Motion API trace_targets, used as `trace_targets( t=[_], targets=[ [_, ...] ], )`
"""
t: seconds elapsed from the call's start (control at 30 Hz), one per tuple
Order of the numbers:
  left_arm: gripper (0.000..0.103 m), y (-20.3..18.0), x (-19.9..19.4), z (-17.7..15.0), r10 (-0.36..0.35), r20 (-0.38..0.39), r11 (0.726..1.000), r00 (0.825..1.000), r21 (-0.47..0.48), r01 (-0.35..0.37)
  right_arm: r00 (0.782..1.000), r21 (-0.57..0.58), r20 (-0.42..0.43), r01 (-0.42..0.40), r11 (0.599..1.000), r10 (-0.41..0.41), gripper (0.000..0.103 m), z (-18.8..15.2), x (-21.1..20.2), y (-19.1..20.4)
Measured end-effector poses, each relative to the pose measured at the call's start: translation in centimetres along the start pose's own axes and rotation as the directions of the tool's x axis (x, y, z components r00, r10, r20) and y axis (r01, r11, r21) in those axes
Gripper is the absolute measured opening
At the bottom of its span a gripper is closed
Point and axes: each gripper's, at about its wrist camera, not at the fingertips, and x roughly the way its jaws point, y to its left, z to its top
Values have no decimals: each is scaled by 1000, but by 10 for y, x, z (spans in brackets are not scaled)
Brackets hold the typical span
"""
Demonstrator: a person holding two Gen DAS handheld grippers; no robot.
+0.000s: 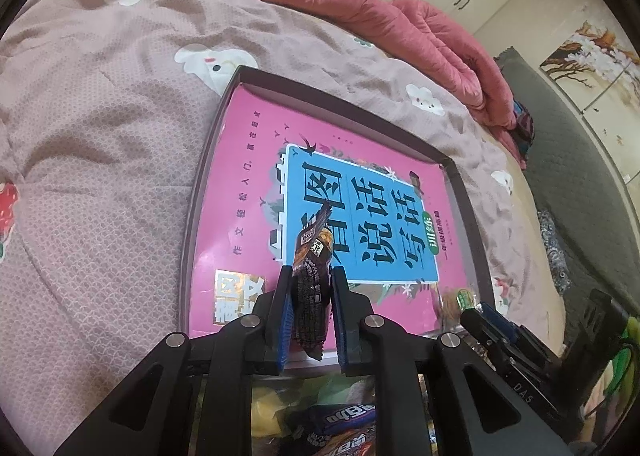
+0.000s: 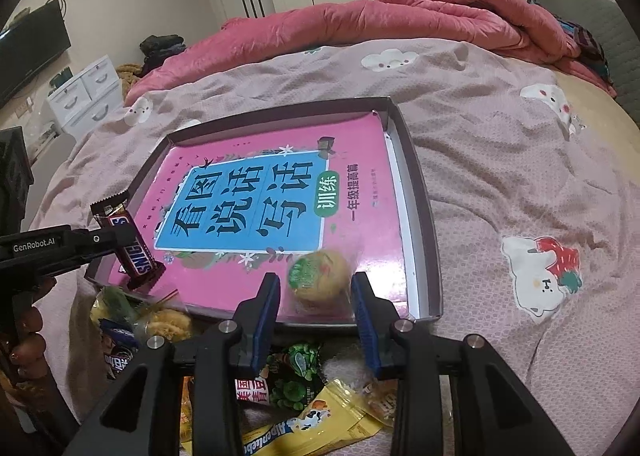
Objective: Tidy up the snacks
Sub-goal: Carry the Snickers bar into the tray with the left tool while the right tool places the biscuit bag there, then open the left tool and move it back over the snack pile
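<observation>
My left gripper (image 1: pixel 310 276) is shut on a brown Snickers bar (image 1: pixel 313 264) and holds it over the near left corner of the shallow box (image 1: pixel 464 184); it also shows in the right wrist view (image 2: pixel 134 246). The box (image 2: pixel 420 192) holds a pink book (image 2: pixel 280 192). My right gripper (image 2: pixel 316 282) is open, its fingers either side of a round yellow pastry in clear wrap (image 2: pixel 320 276) that lies on the book's near edge. The pastry also shows faintly in the left wrist view (image 1: pixel 456 298).
Several loose snack packets (image 2: pixel 304 388) lie on the pink bedspread (image 2: pixel 500 176) in front of the box, also below my left gripper (image 1: pixel 332 424). A rolled red quilt (image 2: pixel 400 20) lies at the back. A grey headboard (image 1: pixel 572 160) stands at right.
</observation>
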Motion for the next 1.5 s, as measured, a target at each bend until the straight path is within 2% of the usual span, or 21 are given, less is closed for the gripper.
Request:
trace_targets(
  t=[0.2, 0.27, 0.47, 0.73, 1.03, 1.13, 1.5],
  targets=[
    [26, 3, -1, 0, 26, -2, 1000, 1000, -4, -26, 1000, -3, 4, 8, 1000, -8, 38, 0, -2, -1],
    [34, 5, -2, 1, 40, 3, 999, 999, -5, -39, 1000, -2, 10, 11, 1000, -11, 41, 1, -4, -1],
    [49, 6, -7, 2, 59, 22, 998, 998, -1, -59, 999, 18, 32, 6, 1000, -7, 44, 2, -10, -5],
    [63, 4, -23, 3, 76, 71, 997, 995, 18, -77, 998, 39, 56, 5, 999, -7, 49, 2, -18, -11],
    [69, -5, -45, 0, 99, 112, 993, 989, 55, -106, 996, 30, 87, -6, 1000, 3, 58, 2, -29, -9],
    [72, -10, -49, -5, 100, 111, 991, 989, 74, -109, 995, 26, 99, 2, 1000, -5, 65, 2, -34, -9],
    [75, -30, -61, -23, 86, 98, 983, 991, 153, -101, 991, 65, 135, -5, 998, -4, 70, -2, -55, -19]
  ],
)
